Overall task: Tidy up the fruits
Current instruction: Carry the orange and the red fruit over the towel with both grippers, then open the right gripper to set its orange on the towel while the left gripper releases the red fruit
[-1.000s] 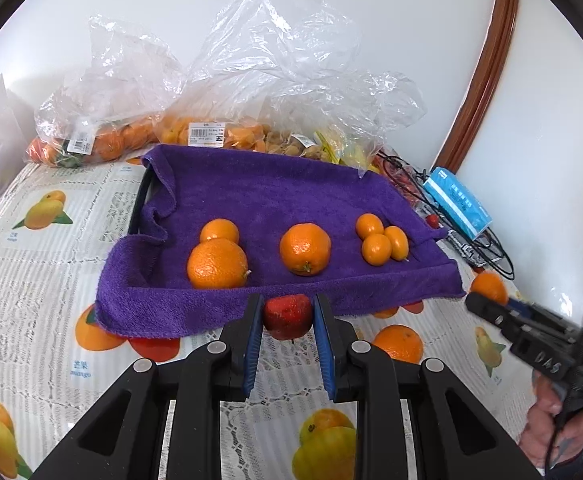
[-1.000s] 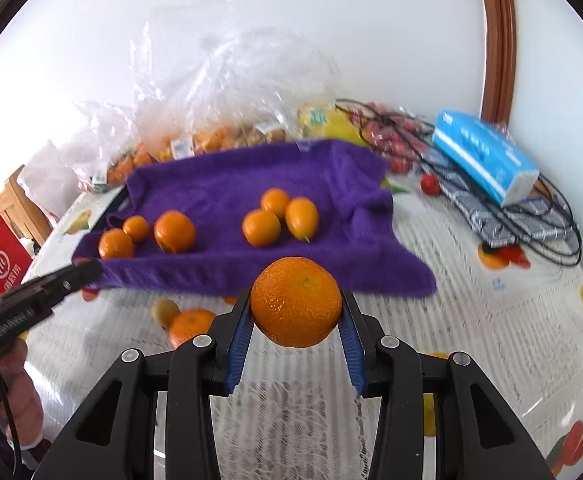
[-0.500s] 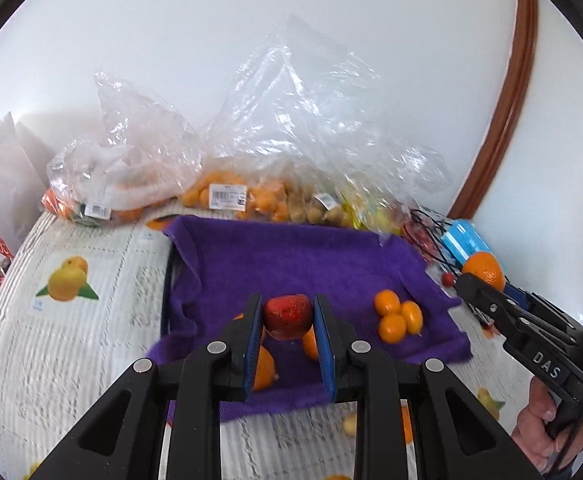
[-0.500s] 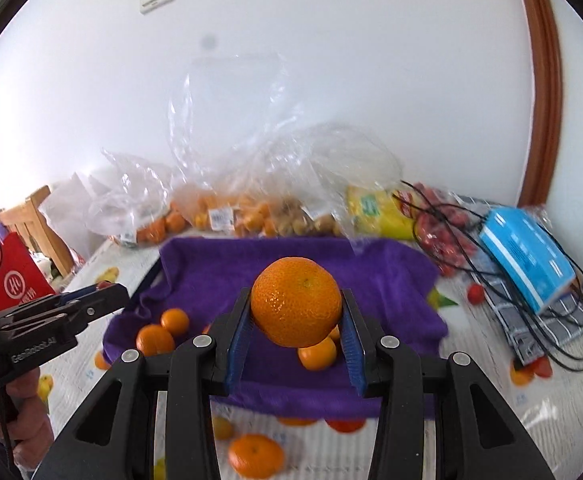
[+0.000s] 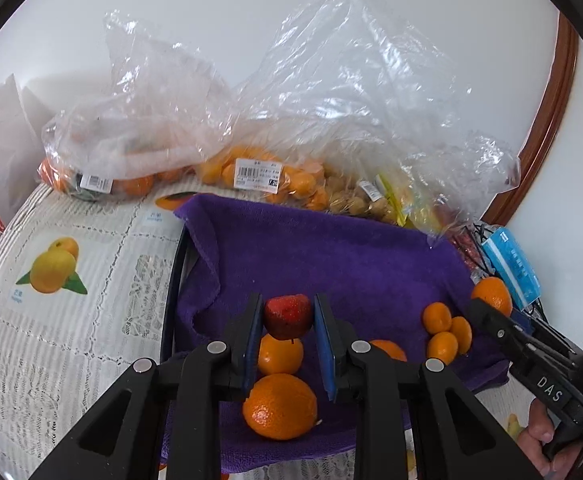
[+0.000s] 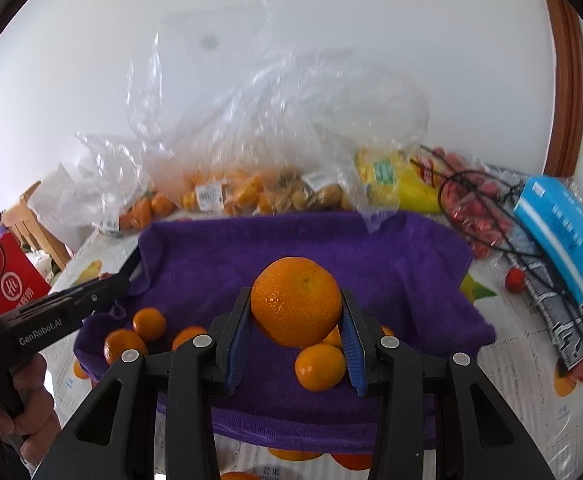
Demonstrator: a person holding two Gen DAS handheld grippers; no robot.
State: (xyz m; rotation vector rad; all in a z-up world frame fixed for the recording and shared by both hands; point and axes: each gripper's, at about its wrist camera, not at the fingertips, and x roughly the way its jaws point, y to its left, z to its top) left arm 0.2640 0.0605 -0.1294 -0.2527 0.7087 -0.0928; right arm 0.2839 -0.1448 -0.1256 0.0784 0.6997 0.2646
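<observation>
My left gripper [image 5: 287, 316] is shut on a red strawberry [image 5: 288, 315] and holds it above the purple towel [image 5: 331, 252], over two oranges [image 5: 279, 406]. My right gripper [image 6: 296, 307] is shut on a big orange [image 6: 296, 300] above the same towel [image 6: 291, 240]; it also shows at the right of the left wrist view [image 5: 491, 295]. Small kumquats [image 5: 445, 330] lie on the towel's right side, one just under the right gripper [image 6: 320, 366]. More oranges [image 6: 147, 323] lie at the towel's left.
Clear plastic bags of fruit [image 5: 251, 172] stand behind the towel against the wall. A blue tissue pack [image 6: 563, 232], black cables [image 6: 547, 280] and a loose red fruit [image 6: 516, 279] lie to the right. A red carton [image 6: 11, 280] is at left.
Both grippers have risen and moved forward from the table's front edge to above the towel, each still holding its fruit.
</observation>
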